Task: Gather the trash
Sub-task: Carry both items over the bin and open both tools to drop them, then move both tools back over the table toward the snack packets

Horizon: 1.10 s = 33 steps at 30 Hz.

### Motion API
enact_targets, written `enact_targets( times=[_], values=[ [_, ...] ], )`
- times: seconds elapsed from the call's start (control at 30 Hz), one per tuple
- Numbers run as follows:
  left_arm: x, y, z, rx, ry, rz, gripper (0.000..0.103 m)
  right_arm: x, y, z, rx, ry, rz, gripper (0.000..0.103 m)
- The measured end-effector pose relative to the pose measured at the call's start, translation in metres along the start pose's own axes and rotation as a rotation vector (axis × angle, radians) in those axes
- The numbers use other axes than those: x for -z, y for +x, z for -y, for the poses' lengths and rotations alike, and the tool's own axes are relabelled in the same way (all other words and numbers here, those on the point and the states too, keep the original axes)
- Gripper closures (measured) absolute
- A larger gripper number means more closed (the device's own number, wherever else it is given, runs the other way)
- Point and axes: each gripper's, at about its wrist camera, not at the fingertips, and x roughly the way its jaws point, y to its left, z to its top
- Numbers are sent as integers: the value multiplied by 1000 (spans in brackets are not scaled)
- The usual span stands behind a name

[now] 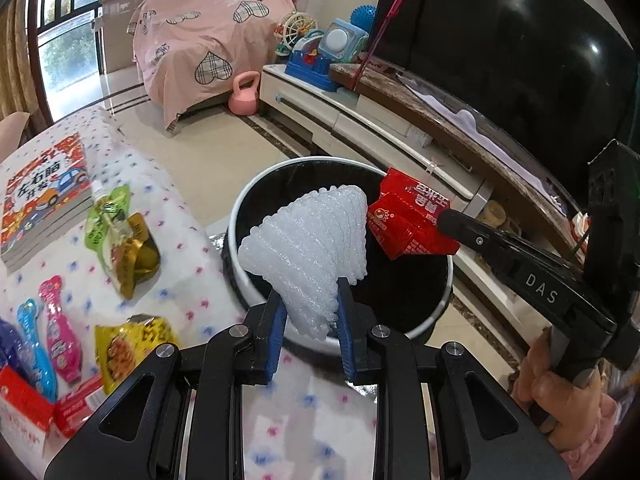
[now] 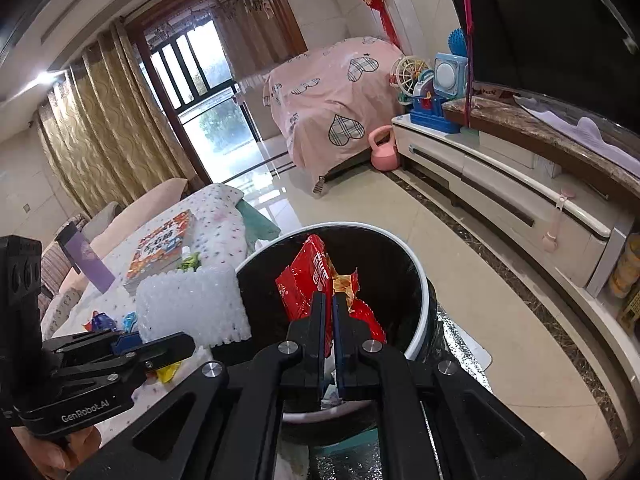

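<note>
My left gripper [image 1: 310, 304] is shut on a white foam net sleeve [image 1: 308, 248] and holds it over the near rim of the black-lined trash bin [image 1: 240, 280]. It also shows in the right wrist view [image 2: 160, 346], with the foam [image 2: 192, 308] just left of the bin. My right gripper [image 2: 329, 300] is shut on a red snack wrapper [image 2: 304, 280] and holds it above the bin's opening [image 2: 416, 336]. From the left wrist view the right gripper [image 1: 444, 220] reaches in from the right with the wrapper [image 1: 408, 224].
The dotted tablecloth [image 1: 168, 200] holds a book stack [image 1: 44, 208], a green-gold wrapper [image 1: 120, 240], a yellow snack bag [image 1: 132, 344], pink and blue tubes [image 1: 44, 344] and red boxes [image 1: 24, 404]. A TV stand [image 2: 500, 188] runs along the right. A pink kettlebell [image 2: 382, 152] sits on the floor.
</note>
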Motion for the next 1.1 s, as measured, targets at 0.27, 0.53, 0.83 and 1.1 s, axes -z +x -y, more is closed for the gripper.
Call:
enact_targets(
  times=[0.27, 0.53, 0.83, 1.1],
  values=[
    [-4, 11, 6, -3, 16, -9, 51, -5, 14, 10, 11, 0, -26, 93],
    [8, -8, -2, -2, -16, 22, 41, -3, 7, 16, -9, 39, -5, 53],
    [50, -46, -25, -27, -81, 49, 36, 11, -16, -4, -60, 62, 39, 19],
    [91, -86, -54, -67, -131, 76, 36, 40, -23, -38, -123, 68, 13, 15]
  ],
)
